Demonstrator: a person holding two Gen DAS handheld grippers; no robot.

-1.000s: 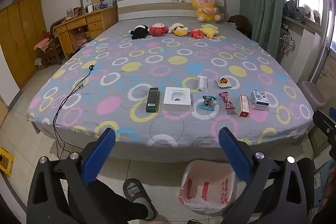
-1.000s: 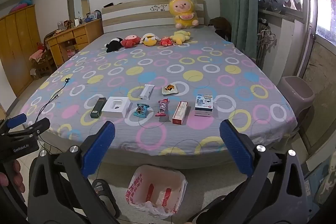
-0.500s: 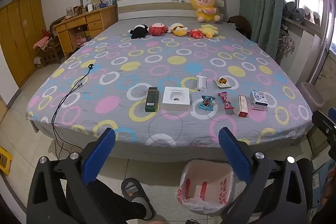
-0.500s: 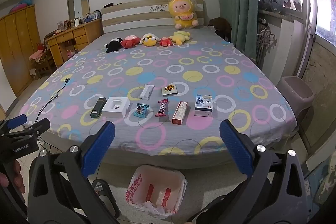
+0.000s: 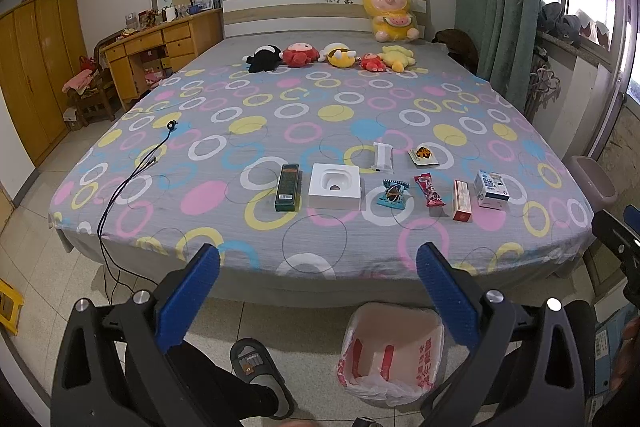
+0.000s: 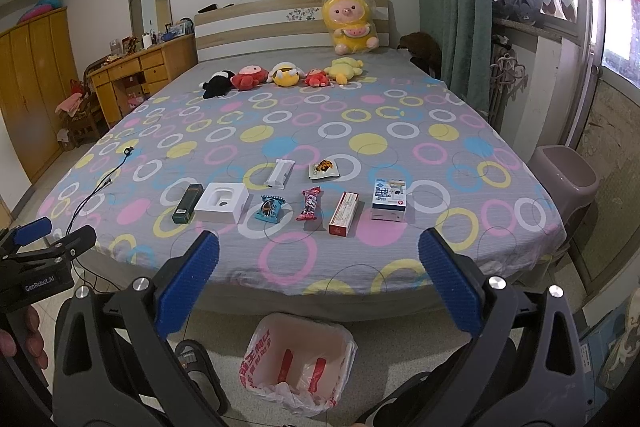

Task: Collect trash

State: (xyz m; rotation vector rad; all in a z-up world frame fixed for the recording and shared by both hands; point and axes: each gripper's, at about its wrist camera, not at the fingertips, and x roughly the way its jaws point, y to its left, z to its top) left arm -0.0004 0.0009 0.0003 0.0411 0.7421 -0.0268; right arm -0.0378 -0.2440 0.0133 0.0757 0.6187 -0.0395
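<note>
While I hold both at the foot of the bed, my left tongs [image 5: 318, 271] and my right tongs [image 6: 319, 269] stand with their blue-padded fingers wide apart, gripping nothing. Below them, on the tiled floor against the bed's near edge, stands a small bin lined with a white-and-red plastic bag [image 6: 298, 367]; my dark slipper [image 5: 256, 367] rests just left of it. On the grey bedspread printed with coloured rings [image 5: 320, 115], the trash lies in a row near the foot: a dark green slim box [image 5: 288, 187], a white square box with a round recess [image 5: 335, 185], a teal candy wrapper [image 5: 393, 194], a red snack wrapper [image 5: 430, 190], a red-and-white long carton [image 5: 462, 200] and a blue-and-white small carton [image 5: 492, 189], each apart from its neighbour. Just behind the row lie a white oblong packet [image 5: 383, 157] and a white sachet with an orange picture [image 5: 424, 155]. A black cable [image 5: 132, 175] trails off the bed's left side. Farther back, five small plush toys [image 5: 332, 57] line up before a large yellow plush doll [image 5: 390, 13] at the headboard.
</note>
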